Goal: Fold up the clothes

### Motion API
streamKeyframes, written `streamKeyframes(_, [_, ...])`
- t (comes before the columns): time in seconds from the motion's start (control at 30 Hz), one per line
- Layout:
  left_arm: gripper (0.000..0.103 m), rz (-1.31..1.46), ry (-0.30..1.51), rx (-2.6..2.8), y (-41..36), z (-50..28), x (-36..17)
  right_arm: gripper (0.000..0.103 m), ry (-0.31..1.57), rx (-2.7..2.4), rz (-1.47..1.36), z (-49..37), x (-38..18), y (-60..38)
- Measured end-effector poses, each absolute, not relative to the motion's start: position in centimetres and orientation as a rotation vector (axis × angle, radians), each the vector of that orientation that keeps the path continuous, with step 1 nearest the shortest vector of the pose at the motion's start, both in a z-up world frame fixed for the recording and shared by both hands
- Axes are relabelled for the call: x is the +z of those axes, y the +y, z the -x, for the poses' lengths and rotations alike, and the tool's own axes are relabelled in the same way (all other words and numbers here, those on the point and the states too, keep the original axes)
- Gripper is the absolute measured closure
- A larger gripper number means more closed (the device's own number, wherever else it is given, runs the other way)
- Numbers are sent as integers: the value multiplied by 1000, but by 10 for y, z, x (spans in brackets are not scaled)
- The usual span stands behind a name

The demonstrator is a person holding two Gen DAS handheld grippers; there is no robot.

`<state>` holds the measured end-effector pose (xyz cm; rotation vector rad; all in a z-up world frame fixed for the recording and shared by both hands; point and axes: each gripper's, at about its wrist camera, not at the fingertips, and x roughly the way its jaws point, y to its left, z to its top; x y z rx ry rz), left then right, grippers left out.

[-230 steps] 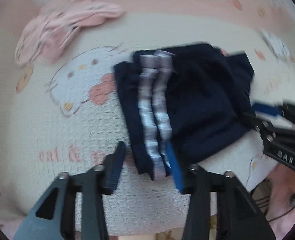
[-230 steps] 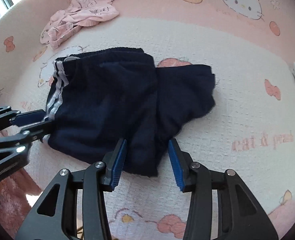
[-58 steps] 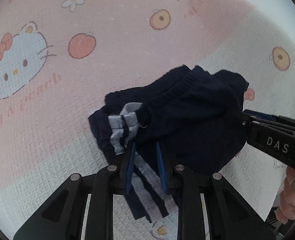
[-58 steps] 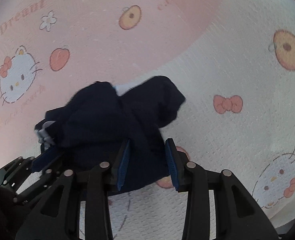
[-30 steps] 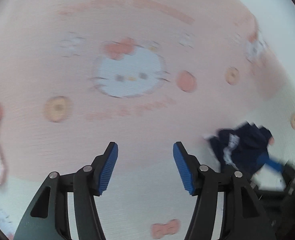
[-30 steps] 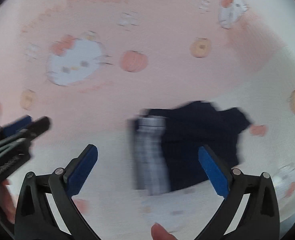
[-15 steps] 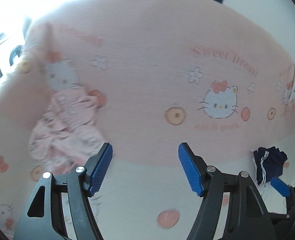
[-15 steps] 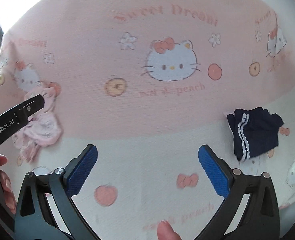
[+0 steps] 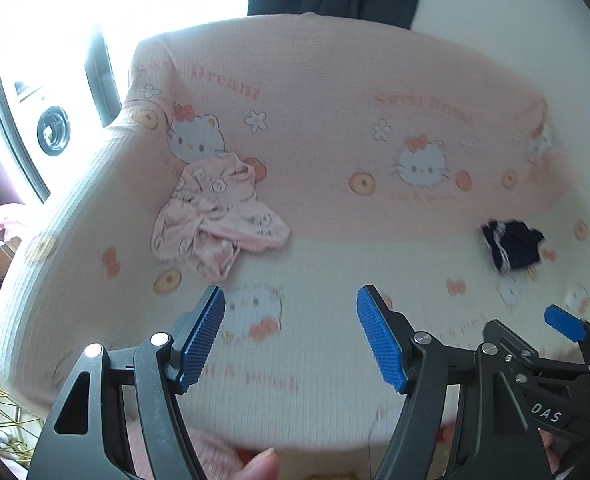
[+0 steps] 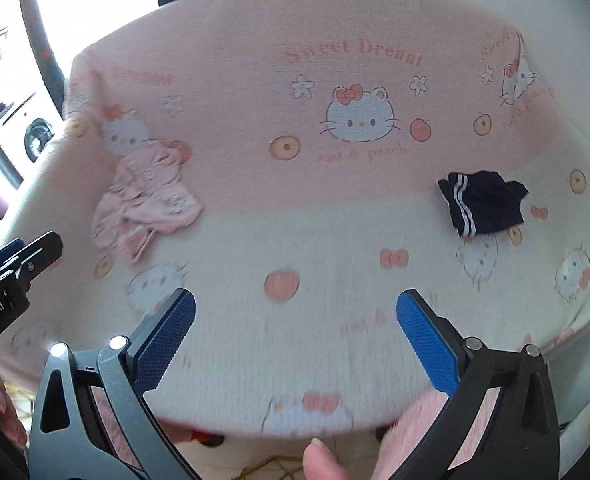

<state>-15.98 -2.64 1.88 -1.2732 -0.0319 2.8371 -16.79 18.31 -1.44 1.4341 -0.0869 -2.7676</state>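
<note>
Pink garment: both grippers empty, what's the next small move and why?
Probably bring the left gripper down toward the pink garment. It lies crumpled and unfolded at the left, while the navy shorts sit folded at the right. The right gripper is open and empty too.

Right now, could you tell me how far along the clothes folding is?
Done: the navy shorts lie in a compact bundle on the right of the sofa cover, apart from both tools. In hand: nothing; the left tool and right tool are both open and empty. Left: the pink garment is crumpled on the left, not yet folded.
</note>
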Motion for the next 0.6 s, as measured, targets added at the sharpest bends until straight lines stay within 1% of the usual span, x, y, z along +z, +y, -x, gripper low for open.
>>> streamKeyframes(0.13, [32, 1237, -37, 2851, -20, 107, 19, 1, -31, -2778, -1429, 113, -11, 177])
streamKeyframes(0.3, [32, 1258, -28, 2845, -9, 64, 4, 1, 8, -2811, -1407, 60, -12, 178])
streamKeyframes(0.43, [32, 1293, -82, 2816, -5, 41, -12, 1, -16, -2806, -1404, 30, -16, 180])
streamKeyframes(0.53, [32, 1305, -86, 2815, -2, 28, -20, 1, -37, -2793, -1403, 13, -18, 179])
streamKeyframes(0.6, [32, 1302, -65, 2826, -2, 23, -22, 1, -10, -2804, -1383, 6, -17, 177])
